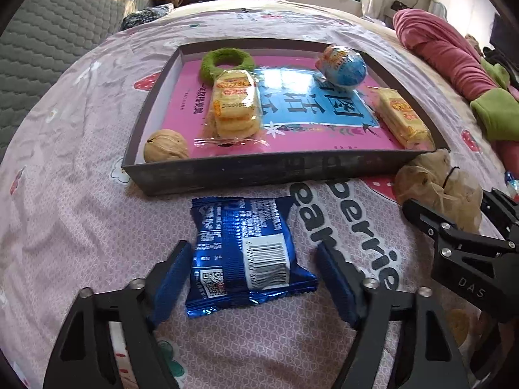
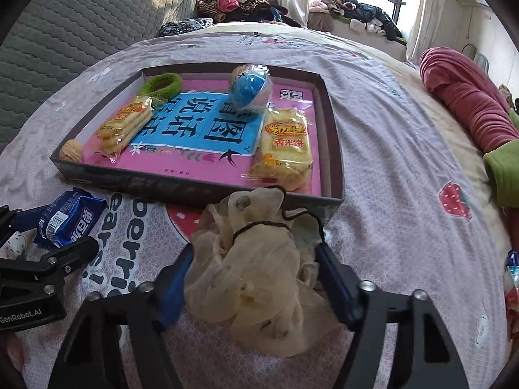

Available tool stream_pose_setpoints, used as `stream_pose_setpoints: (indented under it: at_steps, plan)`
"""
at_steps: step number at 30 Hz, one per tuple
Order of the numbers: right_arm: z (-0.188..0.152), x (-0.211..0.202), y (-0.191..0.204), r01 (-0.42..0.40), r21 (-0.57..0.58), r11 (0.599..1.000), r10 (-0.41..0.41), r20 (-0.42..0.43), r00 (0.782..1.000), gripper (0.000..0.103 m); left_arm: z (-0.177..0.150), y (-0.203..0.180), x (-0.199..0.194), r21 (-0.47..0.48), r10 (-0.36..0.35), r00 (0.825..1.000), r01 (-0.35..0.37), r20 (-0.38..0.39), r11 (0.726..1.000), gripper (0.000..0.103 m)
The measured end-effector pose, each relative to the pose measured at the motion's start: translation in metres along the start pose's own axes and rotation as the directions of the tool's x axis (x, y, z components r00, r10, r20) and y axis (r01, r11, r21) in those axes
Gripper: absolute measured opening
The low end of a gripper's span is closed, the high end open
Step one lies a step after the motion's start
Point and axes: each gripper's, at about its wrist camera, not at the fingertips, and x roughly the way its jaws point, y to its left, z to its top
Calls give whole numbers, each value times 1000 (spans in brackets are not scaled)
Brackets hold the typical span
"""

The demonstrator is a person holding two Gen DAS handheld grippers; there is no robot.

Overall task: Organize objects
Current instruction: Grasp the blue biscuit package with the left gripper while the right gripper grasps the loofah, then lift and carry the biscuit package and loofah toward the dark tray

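A blue snack packet [image 1: 246,249] lies on the bedspread between the open fingers of my left gripper [image 1: 253,275]; the pads stand beside it with small gaps. It also shows in the right wrist view [image 2: 66,222]. A beige sheer scrunchie [image 2: 256,275] lies between the open fingers of my right gripper [image 2: 256,278], just in front of the tray; it also shows in the left wrist view [image 1: 438,184]. The dark shallow tray [image 1: 259,170] holds two yellow cracker packs [image 1: 235,107] [image 1: 404,116], a walnut [image 1: 165,146], a green scrunchie [image 1: 223,61] and a blue ball in wrap [image 1: 342,68].
A pink and green rolled blanket [image 2: 467,103] lies at the right of the bed. A grey quilted headboard [image 2: 65,26] stands at the left. Clothes are piled at the back by the window [image 2: 356,9]. Small wrapped items [image 2: 512,278] lie at the right edge.
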Motion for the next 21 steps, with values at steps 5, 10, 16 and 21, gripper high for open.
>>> stream_pose_setpoints:
  at_steps: [5,10,16,21]
  plan:
    - [-2,-10,4,-34,-10,999,34,25,999,37,-2,2,-3,-13,-44,999,44,11,999,69]
    - [-3,-25,9,-78,-20,997,80,57,995,31,-4,5,-7,-26,-78,997,79,18,997,68]
    - [-4,-44,13,-131,-17,991,132,107,985,26,-6,0,-17,-25,-80,996,80,32,996,68]
    - [-2,-60,17,-149,-27,988,151,127,980,25,-4,1,-33,-26,-80,995,81,56,996,68]
